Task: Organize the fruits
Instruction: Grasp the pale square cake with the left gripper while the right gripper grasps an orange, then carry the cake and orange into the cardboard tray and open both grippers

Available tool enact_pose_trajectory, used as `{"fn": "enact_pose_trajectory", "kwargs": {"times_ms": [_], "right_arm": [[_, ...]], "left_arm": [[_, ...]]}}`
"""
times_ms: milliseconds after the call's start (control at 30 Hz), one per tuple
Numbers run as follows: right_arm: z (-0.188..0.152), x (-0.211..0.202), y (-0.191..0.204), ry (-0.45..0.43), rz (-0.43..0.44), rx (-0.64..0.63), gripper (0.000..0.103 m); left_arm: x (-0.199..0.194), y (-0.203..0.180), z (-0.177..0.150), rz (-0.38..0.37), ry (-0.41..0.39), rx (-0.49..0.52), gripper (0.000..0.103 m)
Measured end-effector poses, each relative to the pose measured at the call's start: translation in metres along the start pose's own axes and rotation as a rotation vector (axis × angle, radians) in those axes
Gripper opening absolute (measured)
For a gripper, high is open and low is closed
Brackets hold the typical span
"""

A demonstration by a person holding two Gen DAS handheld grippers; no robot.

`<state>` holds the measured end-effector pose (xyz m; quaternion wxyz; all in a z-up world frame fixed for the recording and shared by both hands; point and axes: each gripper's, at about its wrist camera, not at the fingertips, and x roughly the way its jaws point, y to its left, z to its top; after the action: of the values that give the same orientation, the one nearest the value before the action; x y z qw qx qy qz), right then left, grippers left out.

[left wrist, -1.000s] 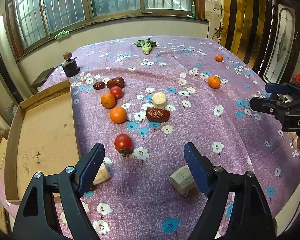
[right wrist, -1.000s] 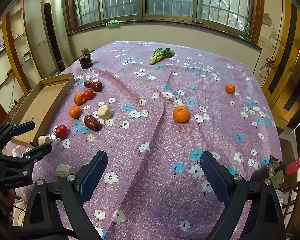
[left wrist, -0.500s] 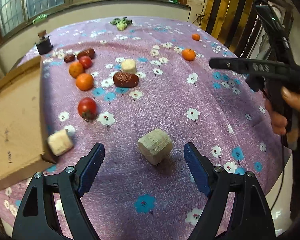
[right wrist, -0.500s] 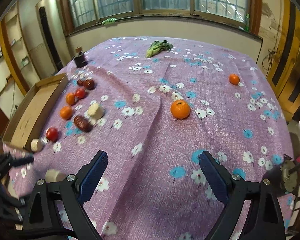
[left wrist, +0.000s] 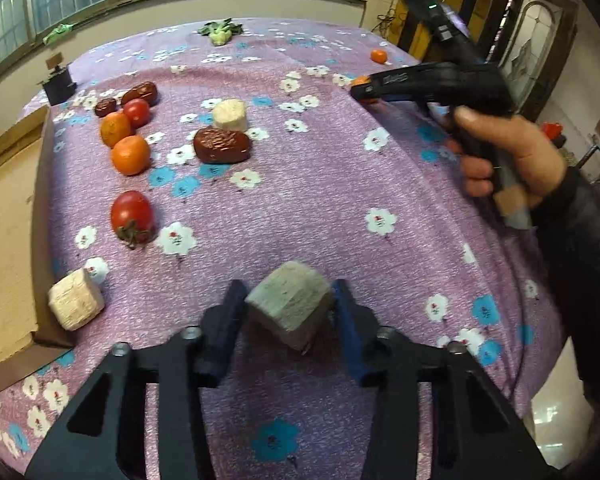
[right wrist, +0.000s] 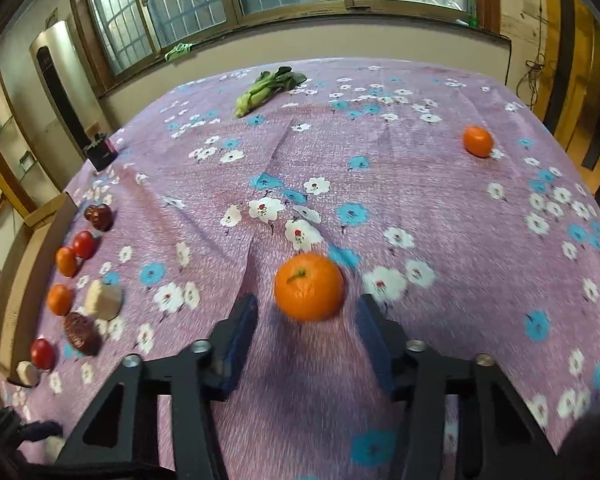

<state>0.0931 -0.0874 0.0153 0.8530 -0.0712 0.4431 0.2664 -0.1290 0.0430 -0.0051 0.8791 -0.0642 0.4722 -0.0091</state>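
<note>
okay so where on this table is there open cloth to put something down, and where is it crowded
Open cloth: the wide stretch between the bok choy, the small far orange and the big orange at the right gripper. The cardboard tray floor looks bare too. Crowded: the strip beside the tray, with tomatoes, oranges, dates and pale chunks packed close.

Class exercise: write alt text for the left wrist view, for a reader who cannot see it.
The left gripper is shut on a pale cylindrical chunk on a purple floral tablecloth. Beyond lie a tomato, tangerines and a red date; a cardboard tray sits left.
</note>
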Motion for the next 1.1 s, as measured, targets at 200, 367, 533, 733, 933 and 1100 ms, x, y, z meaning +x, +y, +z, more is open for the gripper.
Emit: {"fn": "enact_pose_trajectory", "kwargs": {"times_ms": [200,367,533,733,933,1100], "right_arm": [[-0.007,-0.019,-0.001,-0.041,0.025,0.03,0.036],[-0.025,-0.052,0.02,-0.057,0.093,0.004,0.036],[-0.042,-0.071,0.054,-0.036,0.182,-0.038,0.035],[-0.059,-0.085,0.104,-0.022,0.271,-0.1,0.035],[-0.067,-0.087,0.14,-0.005,0.32,-0.149,0.035],[-0.07,-0.089,0.168,0.007,0.365,-0.184,0.035]], "left_arm": [[-0.007,0.006,-0.001,-0.007,-0.009,-0.013,0.039],[-0.021,0.017,-0.004,0.0,-0.036,-0.039,0.039],[-0.036,0.03,-0.01,0.002,-0.065,-0.07,0.039],[-0.053,0.045,-0.018,0.01,-0.098,-0.105,0.039],[-0.07,0.061,-0.025,0.024,-0.13,-0.138,0.039],[-0.083,0.078,-0.031,0.049,-0.155,-0.175,0.039]]}}
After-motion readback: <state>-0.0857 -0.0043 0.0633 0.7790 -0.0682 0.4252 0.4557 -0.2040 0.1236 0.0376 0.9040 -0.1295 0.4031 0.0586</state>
